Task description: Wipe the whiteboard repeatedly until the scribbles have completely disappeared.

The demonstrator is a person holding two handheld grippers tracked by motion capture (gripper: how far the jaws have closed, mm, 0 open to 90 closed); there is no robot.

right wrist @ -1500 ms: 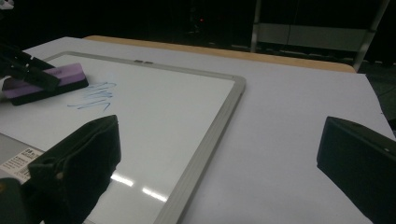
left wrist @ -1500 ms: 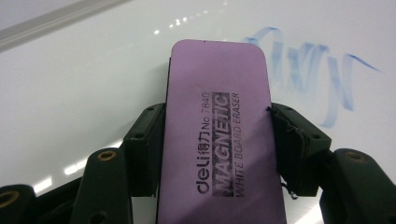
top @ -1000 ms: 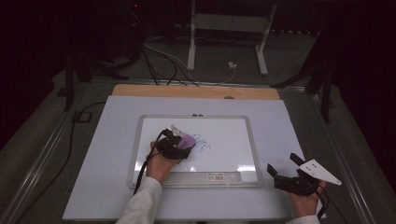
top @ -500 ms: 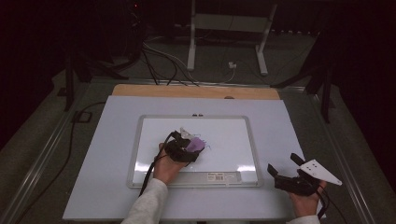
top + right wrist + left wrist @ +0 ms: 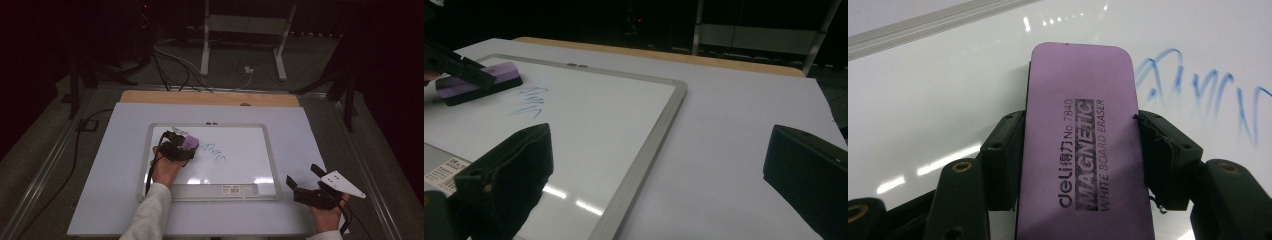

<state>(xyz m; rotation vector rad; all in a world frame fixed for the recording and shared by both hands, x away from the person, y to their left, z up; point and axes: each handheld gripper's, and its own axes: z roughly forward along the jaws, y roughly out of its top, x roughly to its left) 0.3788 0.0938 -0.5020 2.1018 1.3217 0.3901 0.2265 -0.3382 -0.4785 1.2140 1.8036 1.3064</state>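
Wiping the whiteboard point(image 5: 270, 155) is clearly the job here, and it looks about halfway through. The left gripper point(image 5: 1080, 150) has its jaws clamped on the long sides of a purple eraser point(image 5: 1080, 130), which sits flat on the board's white surface. In the high view the eraser point(image 5: 190, 143) is over on the left part of the board, just beside the blue scribble point(image 5: 215, 151), which looks untouched on its right-hand strokes. From the left gripper view the blue marks point(image 5: 1208, 90) sit just off the eraser's right edge, close but apart.

The right gripper point(image 5: 312, 187) is parked off the board near the table's point(image 5: 110, 200) front right corner, jaws spread wide with nothing between them; in its own view the pads point(image 5: 509, 175) frame the board's grey frame point(image 5: 649, 150) and bare table.

Next move, best guess: the person slides the eraser sideways across the scribble, keeping it pressed flat so the felt side actually catches the ink. One pass probably won't clear it all. The grip is only on the eraser's sides, so tilting it could pop it loose.

Readable text: the eraser's top says "deli", some Chinese characters, "No 7840", "MAGNETIC", "WHITE BOARD ERASER". The scribble itself isn't legible as a word. There's a sticker point(image 5: 239, 189) on the board's bottom edge, too small to read.
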